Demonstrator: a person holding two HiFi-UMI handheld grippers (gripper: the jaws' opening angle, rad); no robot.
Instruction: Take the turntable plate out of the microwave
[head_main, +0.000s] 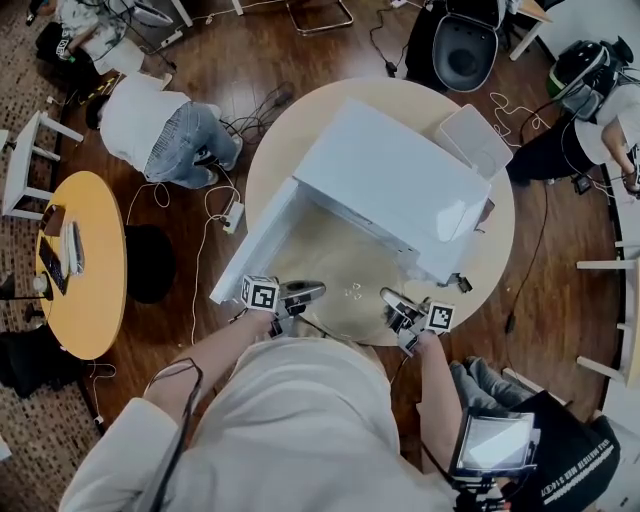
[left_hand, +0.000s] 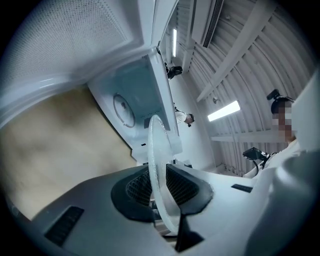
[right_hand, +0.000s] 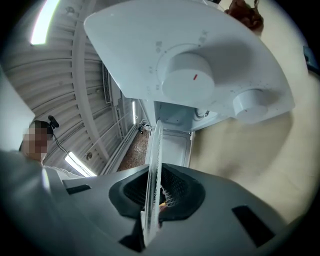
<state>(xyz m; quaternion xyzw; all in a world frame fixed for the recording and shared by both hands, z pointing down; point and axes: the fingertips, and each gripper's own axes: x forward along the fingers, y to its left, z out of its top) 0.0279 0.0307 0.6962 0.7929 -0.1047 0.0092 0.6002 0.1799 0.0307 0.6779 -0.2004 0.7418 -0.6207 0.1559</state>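
Clear glass sits nearest: the turntable plate (left_hand: 156, 150) is held up just ahead of the person, pinched at opposite edges. The left gripper (head_main: 318, 291) is clamped on its rim at 9 o'clock and the right gripper (head_main: 388, 297) at 3 o'clock. In each gripper view the jaws are drawn narrow, with the dark ribbed pads pressed onto the thin rim. The plate is seen edge-on there as a see-through disc with a rounded, slightly frosted lip, and no chip or crack can be made out. It is carried above the round beige table (head_main: 285, 125), at 6 o'clock from the white microwave (head_main: 390, 170), whose door (head_main: 255, 245) hangs open toward 8 o'clock. The lift-out step is judged nearly finished, the plate seeming clear of the cavity. What is called for next is a level, matched carry by both hands and a gentle set-down, since glass pinched this thinly could slip.
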